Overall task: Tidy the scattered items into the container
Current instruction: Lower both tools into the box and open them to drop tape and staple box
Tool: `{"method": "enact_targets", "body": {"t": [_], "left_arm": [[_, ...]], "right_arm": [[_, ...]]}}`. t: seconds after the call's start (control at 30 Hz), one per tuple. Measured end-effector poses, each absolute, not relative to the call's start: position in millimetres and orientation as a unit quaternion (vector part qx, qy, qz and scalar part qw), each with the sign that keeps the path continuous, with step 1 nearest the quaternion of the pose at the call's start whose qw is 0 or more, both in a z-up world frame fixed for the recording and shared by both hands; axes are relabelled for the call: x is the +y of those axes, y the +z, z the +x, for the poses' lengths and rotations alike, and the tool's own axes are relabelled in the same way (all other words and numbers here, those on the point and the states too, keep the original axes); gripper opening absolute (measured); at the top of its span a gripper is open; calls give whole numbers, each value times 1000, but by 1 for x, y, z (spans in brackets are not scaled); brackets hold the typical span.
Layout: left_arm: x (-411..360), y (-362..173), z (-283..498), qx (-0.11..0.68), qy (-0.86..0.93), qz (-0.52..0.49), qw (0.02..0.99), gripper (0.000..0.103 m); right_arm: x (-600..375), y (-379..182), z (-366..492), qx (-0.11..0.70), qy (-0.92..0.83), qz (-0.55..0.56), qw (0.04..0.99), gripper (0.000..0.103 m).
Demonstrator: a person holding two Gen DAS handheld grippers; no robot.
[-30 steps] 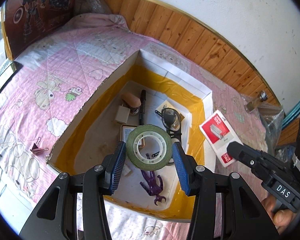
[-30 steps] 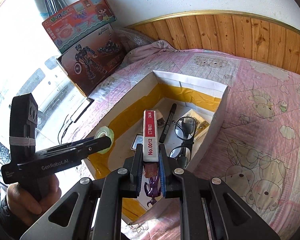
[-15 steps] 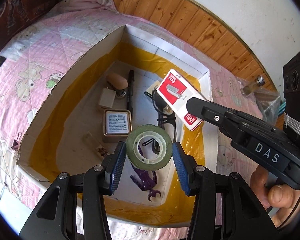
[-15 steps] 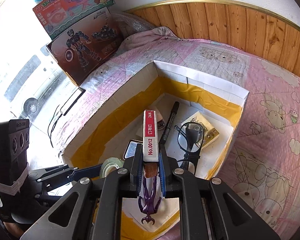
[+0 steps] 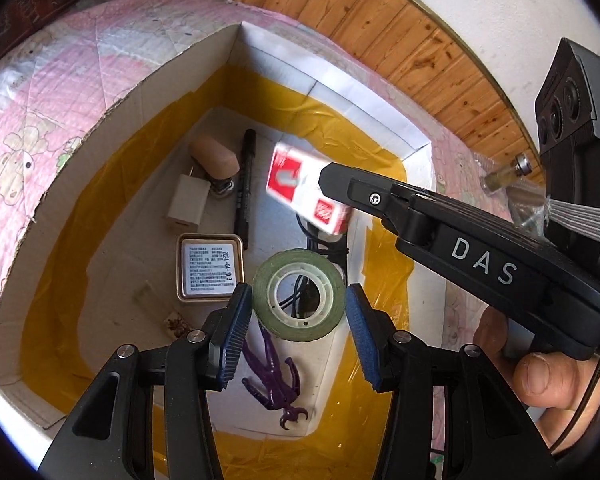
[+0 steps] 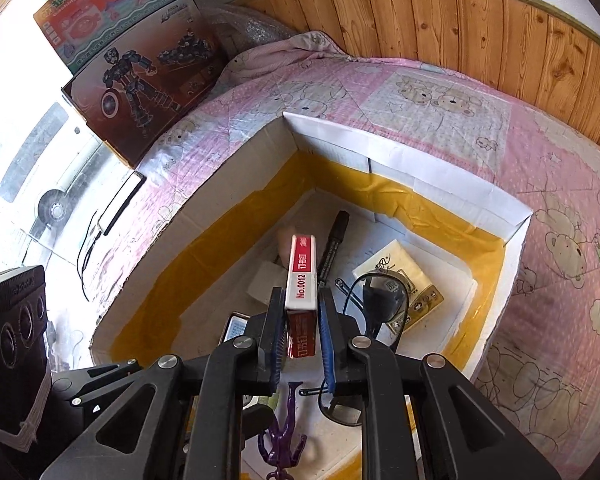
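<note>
The cardboard box (image 5: 112, 92), lined with glossy yellow tape, sits on a pink quilted bed (image 6: 440, 100). Inside lie a white charger (image 5: 188, 200), square tin (image 5: 209, 267), black marker (image 5: 245, 184) and purple figure (image 5: 276, 380). The left gripper (image 5: 299, 305), jaws just widening, is apart from the green tape roll (image 5: 299, 299). The right gripper (image 6: 302, 334), jaws just loosening, frames the red-and-white staple box (image 6: 303, 276).

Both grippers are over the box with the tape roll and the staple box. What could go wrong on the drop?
1. The staple box sits loose between the right gripper's just-opening jaws; it may fall onto the glasses below.
2. The tape roll, loose in the left gripper, could land on the glasses too, or roll.
3. The grippers hang close together and might collide.
</note>
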State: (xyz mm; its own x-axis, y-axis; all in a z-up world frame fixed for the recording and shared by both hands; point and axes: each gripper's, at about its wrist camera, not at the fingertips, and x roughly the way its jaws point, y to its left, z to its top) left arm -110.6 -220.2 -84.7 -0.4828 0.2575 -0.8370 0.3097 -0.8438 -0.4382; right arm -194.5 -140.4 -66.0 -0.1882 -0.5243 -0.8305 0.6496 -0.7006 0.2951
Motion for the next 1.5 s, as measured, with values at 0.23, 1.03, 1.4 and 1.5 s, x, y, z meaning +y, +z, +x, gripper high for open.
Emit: {"method": "enact_targets", "body": {"t": [0.23,1.03,1.4,1.5], "left_arm": [[-229,-92,-111,288,-810,510,20,55],[-201,-51,-64,195,-852,484,48,55],[-187,-39,-35,149,-866,471,75,67],[-185,-37,-29,151,-868,468,73,69]], "right_arm": [[-130,-74,-201,35,-767,520,373,22],[-90,-36,-128,105,-784,470,391,45],[-61,-15,-81,153,-801,428,390,55],[-55,-16,-73,162,-799,428,389,56]]}}
